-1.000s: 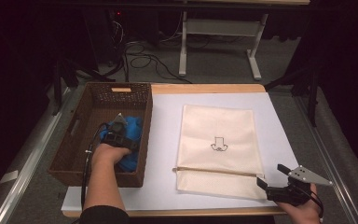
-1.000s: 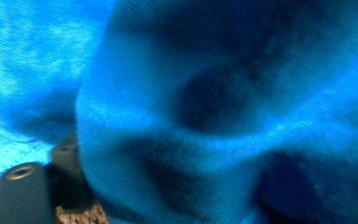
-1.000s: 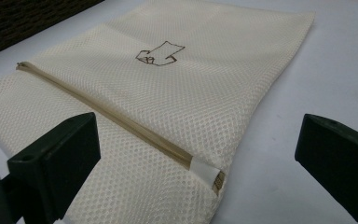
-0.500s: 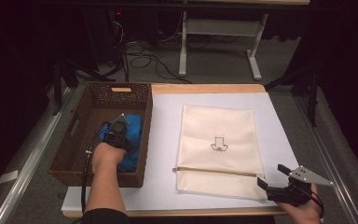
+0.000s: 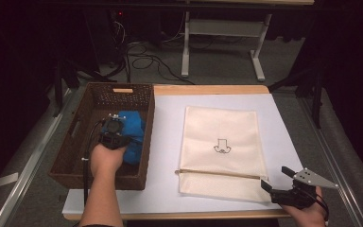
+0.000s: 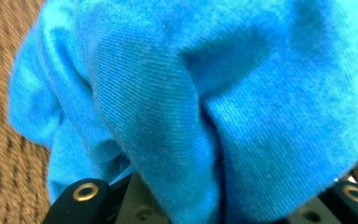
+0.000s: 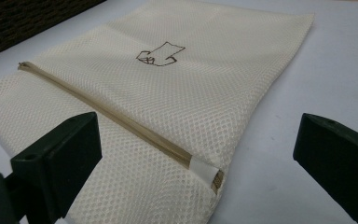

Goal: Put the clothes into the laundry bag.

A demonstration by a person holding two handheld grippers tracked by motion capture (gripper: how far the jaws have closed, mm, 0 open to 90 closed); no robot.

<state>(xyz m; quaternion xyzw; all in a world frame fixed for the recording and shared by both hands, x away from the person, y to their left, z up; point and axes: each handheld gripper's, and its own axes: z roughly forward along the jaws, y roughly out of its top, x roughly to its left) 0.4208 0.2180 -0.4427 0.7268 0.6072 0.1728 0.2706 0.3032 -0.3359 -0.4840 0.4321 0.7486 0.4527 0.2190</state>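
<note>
A blue cloth (image 5: 132, 135) lies bunched in the brown wicker basket (image 5: 73, 142) at the left. My left gripper (image 5: 115, 133) points down into it. Its jaws have just been closing, and the blue cloth (image 6: 205, 102) is pinched between them and bulges over both. A cream mesh laundry bag (image 5: 222, 146) lies flat on the white mat, with a zipper (image 5: 220, 174) across its near end. My right gripper (image 5: 276, 177) rests open at the bag's near right corner. In the right gripper view the mesh bag (image 7: 168, 93) and the zipper's end (image 7: 205, 170) lie ahead of its spread jaws.
The white mat (image 5: 165, 156) covers a wooden-edged table (image 5: 208, 89). The basket's right wall stands beside the mat's left edge. Beyond the table are a dark floor, cables and a metal stand (image 5: 222, 33).
The left gripper has shut on the blue cloth and lifted a little, which gathers the cloth up toward the basket's right wall. The right gripper has stayed still.
</note>
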